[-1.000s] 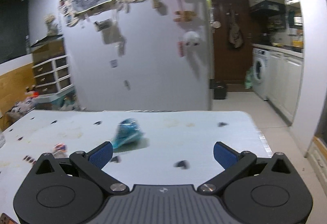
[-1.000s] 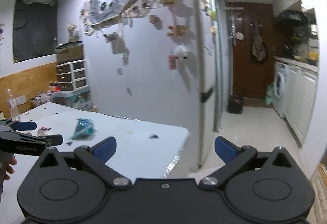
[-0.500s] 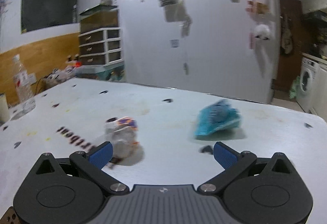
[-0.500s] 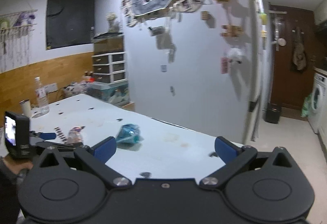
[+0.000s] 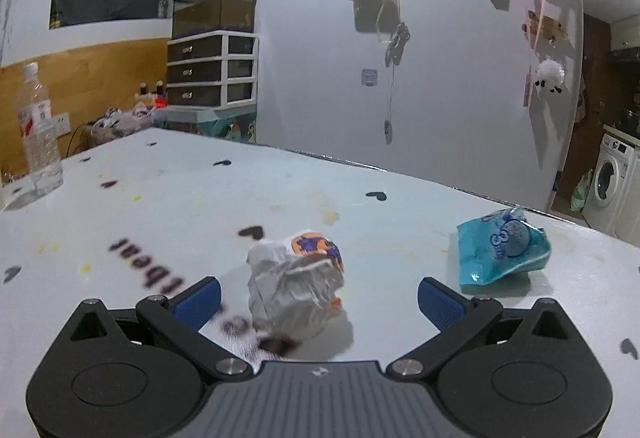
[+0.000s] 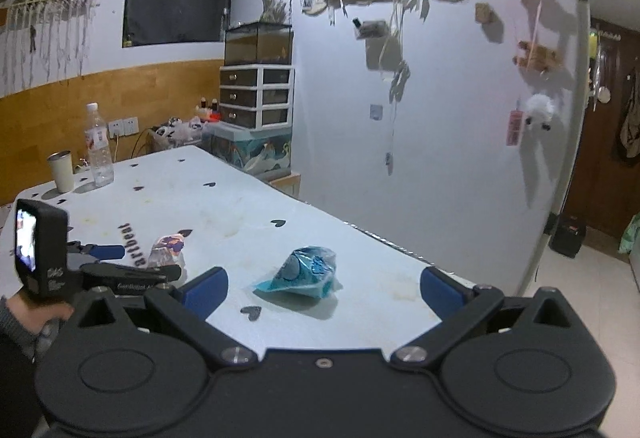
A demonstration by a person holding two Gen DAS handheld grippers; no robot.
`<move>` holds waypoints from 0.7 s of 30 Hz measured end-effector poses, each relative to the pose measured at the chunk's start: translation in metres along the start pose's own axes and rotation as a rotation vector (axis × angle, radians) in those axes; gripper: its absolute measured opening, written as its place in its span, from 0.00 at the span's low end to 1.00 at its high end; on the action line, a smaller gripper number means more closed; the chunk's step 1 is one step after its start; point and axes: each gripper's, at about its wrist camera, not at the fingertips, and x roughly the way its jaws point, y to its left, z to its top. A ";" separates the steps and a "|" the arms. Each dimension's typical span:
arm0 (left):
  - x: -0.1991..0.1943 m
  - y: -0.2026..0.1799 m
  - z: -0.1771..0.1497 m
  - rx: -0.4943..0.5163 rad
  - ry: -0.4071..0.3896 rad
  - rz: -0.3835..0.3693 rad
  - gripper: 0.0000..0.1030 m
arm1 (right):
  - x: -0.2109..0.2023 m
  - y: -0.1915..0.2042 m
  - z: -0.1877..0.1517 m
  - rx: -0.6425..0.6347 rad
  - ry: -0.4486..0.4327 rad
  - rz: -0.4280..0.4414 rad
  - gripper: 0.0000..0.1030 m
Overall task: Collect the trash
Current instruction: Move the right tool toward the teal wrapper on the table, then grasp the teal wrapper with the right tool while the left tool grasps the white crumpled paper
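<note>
Two pieces of trash lie on the white table (image 5: 168, 198): a crumpled white wrapper (image 5: 295, 280) with orange and purple print, and a crumpled blue packet (image 5: 502, 252). The left tongs (image 5: 318, 296) are spread wide, grasping nothing, and the wrapper sits on the table between their blue fingertips (image 5: 198, 298), nearer the left one and not touching either as far as can be seen. The blue packet lies beyond and just outside the right fingertip of the left tongs, toward the table edge that runs along the white wall. In the right wrist view the right tongs (image 6: 324, 288) are also released and empty, held above the table; the blue packet (image 6: 304, 272) appears between their fingertips but farther out on the table, apart from both. The left tongs (image 6: 132, 262) show at the left of that view, held by a hand (image 6: 38, 312) in a grey sleeve, with the wrapper (image 6: 168, 250) at their tips. A clear plastic bottle (image 6: 98, 146) and a white cup (image 6: 62, 171) stand upright near the far corner of the table, well apart from the trash.
</note>
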 end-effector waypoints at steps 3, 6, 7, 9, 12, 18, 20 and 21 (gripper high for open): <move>0.013 0.002 0.000 0.034 0.001 -0.011 1.00 | 0.031 0.002 0.005 0.012 0.023 -0.007 1.00; 0.026 0.006 0.003 0.025 0.029 -0.039 1.00 | 0.064 0.002 0.009 0.065 0.049 -0.002 1.00; 0.030 0.009 0.004 0.010 0.037 -0.052 1.00 | 0.074 0.002 0.010 0.091 0.055 0.001 1.00; 0.034 0.014 0.005 -0.018 0.046 -0.092 1.00 | 0.092 0.002 0.011 0.145 0.064 0.002 1.00; 0.040 0.021 0.006 -0.053 0.061 -0.104 1.00 | 0.121 0.002 0.008 0.222 0.083 -0.023 1.00; 0.048 0.032 0.004 -0.128 0.106 -0.126 1.00 | 0.170 0.002 -0.006 0.312 0.126 -0.085 1.00; 0.052 0.034 0.004 -0.139 0.127 -0.128 1.00 | 0.182 0.000 -0.013 0.360 0.147 -0.088 1.00; 0.053 0.035 0.003 -0.146 0.134 -0.132 1.00 | 0.188 0.000 -0.017 0.381 0.158 -0.091 1.00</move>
